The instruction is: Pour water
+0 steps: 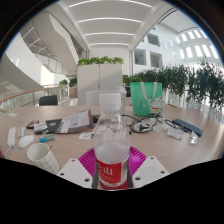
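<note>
A clear plastic water bottle (111, 150) with a red label stands upright between my fingers, and its cap reaches up toward the middle of the table scene. My gripper (112, 163) is shut on the bottle, with the magenta pads (87, 158) pressed against both sides at label height. A white paper cup (42, 156) lies tilted on the wooden table (70, 140), to the left of the fingers and a little ahead of them.
Papers and a dark tray (62, 123) lie on the table's left side. A teal bag (146, 96) stands behind the bottle, with cables and glasses (150, 124) to its right. A dark case (186, 127) lies far right. Plants line the back.
</note>
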